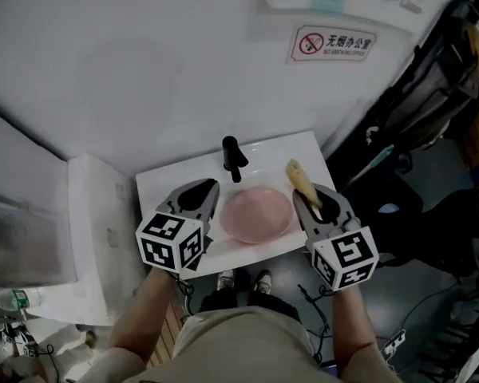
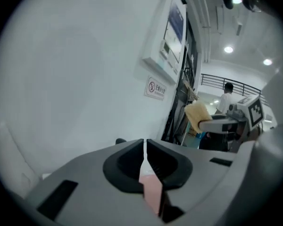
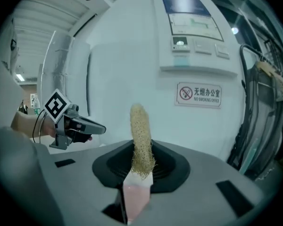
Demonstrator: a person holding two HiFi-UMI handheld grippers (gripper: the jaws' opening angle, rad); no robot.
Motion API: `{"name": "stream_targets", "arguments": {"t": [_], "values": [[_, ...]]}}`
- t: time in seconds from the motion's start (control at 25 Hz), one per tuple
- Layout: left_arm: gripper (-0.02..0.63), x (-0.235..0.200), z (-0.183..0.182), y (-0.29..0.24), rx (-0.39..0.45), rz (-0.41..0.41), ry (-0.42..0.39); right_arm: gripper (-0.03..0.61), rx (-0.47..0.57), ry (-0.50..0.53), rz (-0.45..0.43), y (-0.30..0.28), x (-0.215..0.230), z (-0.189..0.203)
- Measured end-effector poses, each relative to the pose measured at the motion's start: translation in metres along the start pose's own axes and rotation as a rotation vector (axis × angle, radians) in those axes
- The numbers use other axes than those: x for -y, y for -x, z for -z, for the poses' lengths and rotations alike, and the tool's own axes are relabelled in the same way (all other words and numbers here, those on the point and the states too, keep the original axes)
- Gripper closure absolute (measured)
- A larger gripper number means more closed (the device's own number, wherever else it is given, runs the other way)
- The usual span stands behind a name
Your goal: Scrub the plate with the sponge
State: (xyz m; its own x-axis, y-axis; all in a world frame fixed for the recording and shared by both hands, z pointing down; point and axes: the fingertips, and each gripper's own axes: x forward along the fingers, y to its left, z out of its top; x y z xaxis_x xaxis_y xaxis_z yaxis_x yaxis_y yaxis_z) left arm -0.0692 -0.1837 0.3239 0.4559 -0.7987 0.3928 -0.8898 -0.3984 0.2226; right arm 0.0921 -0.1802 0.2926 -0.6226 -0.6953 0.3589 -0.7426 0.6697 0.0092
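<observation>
Left claw (image 2: pixel 145 144): pressed almost together with only a thin slit left, apparently nipping the left rim of the plate (image 1: pixel 255 214). I judge this a steadying hold, so the dish does not skate when rubbed.
Right claw (image 3: pixel 141 160): pinching the lower end of the sponge (image 3: pixel 140 126) (a fibrous, loofah-like strip). The strip stands upright out of the pads, its free end left long, probably to reach the dish.
Sponge position: raised near the plate's right edge, apart from it.
Plate: pink, lying flat on the white table (image 1: pixel 168 178) between the 2 claws, just in front of the black tap (image 1: pixel 233 159).
Stage: both holds look set, and the first stroke is not yet made.
</observation>
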Motion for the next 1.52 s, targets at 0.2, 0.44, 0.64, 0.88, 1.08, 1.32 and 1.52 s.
{"name": "stream_targets", "arguments": {"t": [0.2, 0.44, 0.64, 0.88, 1.08, 1.32, 1.52], "values": [[0.600, 0.019, -0.039, 0.031, 0.090, -0.002, -0.110, 0.494, 0.132, 0.024, 0.013, 0.034, -0.013, -0.048], [0.606, 0.042, -0.078, 0.064, 0.212, -0.004, -0.229, 0.494, 0.252, 0.040, 0.040, 0.071, -0.028, -0.085], [0.606, 0.048, -0.099, 0.088, 0.295, -0.042, -0.279, 0.494, 0.317, 0.053, 0.066, 0.092, -0.039, -0.097], [0.606, 0.051, -0.095, 0.101, 0.315, -0.050, -0.325, 0.494, 0.307, 0.042, 0.045, 0.098, -0.059, -0.090], [0.606, 0.056, -0.080, 0.099, 0.283, -0.026, -0.311, 0.494, 0.279, 0.032, 0.020, 0.097, -0.071, -0.081], [0.606, 0.062, -0.077, 0.101, 0.282, -0.010, -0.316, 0.493, 0.256, 0.033, 0.012, 0.094, -0.075, -0.077], [0.606, 0.060, -0.081, 0.107, 0.297, -0.014, -0.330, 0.494, 0.251, 0.043, 0.025, 0.092, -0.073, -0.079]]}}
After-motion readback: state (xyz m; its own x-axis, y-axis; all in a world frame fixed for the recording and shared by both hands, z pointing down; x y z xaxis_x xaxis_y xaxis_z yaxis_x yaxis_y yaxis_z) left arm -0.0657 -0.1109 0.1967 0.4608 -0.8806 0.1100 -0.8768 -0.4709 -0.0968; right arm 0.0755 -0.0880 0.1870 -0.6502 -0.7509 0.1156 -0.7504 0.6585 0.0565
